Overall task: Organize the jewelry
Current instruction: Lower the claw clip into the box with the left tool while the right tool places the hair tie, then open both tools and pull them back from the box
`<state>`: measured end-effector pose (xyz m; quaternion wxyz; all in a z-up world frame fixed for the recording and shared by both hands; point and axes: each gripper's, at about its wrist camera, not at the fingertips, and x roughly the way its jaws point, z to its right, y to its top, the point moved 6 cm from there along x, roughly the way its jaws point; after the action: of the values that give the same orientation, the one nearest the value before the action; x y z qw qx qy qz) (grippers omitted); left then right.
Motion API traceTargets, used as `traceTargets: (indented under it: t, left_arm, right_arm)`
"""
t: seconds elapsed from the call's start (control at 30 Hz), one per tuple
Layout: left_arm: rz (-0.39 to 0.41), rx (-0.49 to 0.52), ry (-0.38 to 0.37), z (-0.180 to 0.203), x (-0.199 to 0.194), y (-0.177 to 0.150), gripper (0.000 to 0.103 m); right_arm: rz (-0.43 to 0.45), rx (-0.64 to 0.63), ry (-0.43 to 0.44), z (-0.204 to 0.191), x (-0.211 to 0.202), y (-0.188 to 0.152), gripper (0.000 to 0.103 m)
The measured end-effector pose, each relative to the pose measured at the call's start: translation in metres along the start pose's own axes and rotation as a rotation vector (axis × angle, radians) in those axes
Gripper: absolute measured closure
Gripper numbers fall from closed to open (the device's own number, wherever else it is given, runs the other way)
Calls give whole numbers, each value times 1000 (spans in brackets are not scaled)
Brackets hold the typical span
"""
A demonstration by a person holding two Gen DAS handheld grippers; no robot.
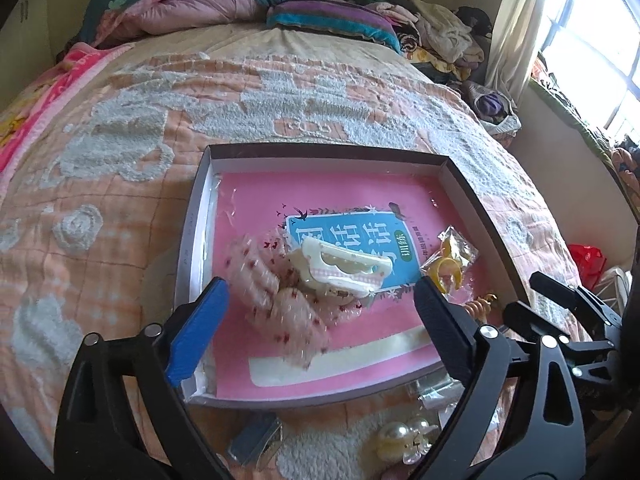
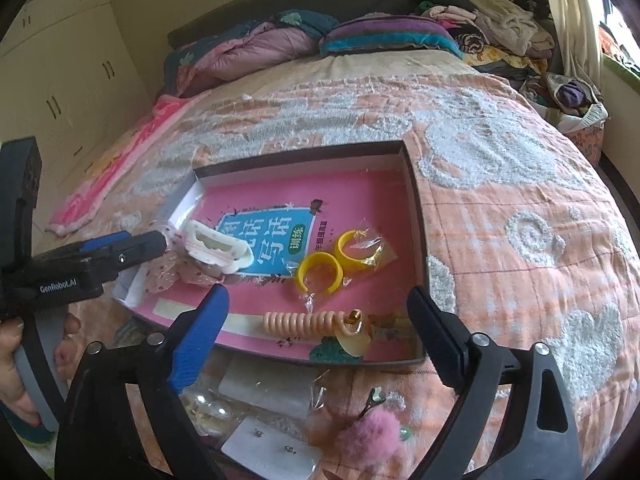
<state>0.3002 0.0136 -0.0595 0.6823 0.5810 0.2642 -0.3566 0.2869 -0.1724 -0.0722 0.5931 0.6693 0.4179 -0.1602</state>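
Hovering over the shallow grey cardboard box lid (image 1: 480, 196) on the peach quilted bedspread (image 1: 132, 152), both claws spread wide, nothing between the pads.

Left gripper (image 1: 320, 312): jaws apart, no contact. Translucent pink scrunchie with red dots (image 1: 280, 300) lies between the fingers, nearer the blue pad at 9 o'clock; blurred, so I can't tell whether it rests flat. White plastic hair claw clip (image 1: 346, 268) sits at 12 o'clock from the jaw midpoint, touching the scrunchie, on the blue label of the pink booklet (image 1: 320, 192) lining the lid. Yellow open ring in clear wrap (image 1: 444, 272) just beside the black finger, 1 o'clock. Pearl hair clip (image 1: 404, 436) lies outside the lid on the bedspread, 5 o'clock.

Right gripper (image 2: 318, 308): jaws apart, empty. Peach coiled spiral hair tie (image 2: 304, 322) lies just below the jaw midpoint at 6 o'clock, inside the lid near its front wall, gold bead end toward 3 o'clock. Two yellow open rings (image 2: 320, 272) at 12 o'clock, one partly in wrap. Pink fluffy pom-pom hair clip (image 2: 370, 436) is on the bedspread outside the lid, 5 o'clock. A hand (image 2: 20, 368) grips the left tool's handle at the frame's 8 o'clock.
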Motion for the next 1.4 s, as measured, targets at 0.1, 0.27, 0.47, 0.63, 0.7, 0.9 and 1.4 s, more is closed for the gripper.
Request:
traceTargets:
  t: [0.1,0.27,0.47,0.63,0.7,0.9,1.4]
  left_arm:
    - [13,-7,-2,0,-9,1,12]
    - [43,-25,-3,-1,-28,2,10]
    - [97,-52,-4,-5,-57,5,10]
    - [128,-70,-4,-8,-76,5,10]
    - [141,-75,-5,-8,-84,5,9]
    - [180,-76,-5,-6,-108,2,9]
    - [220,-33,-1,8,-147,-20,9]
  right_arm:
    - [24,5,-4,1,-11,1,10]
    - [69,11,2,2,-36,4,8]
    - [122,17,10,2,-66,10,7]
    - [163,16,14,1,-89,14,6]
    - [179,18,16,1,-99,15,6]
    - [217,8,22,-3,-121,16,6]
    - [299,-27,50,-18,-177,10,6]
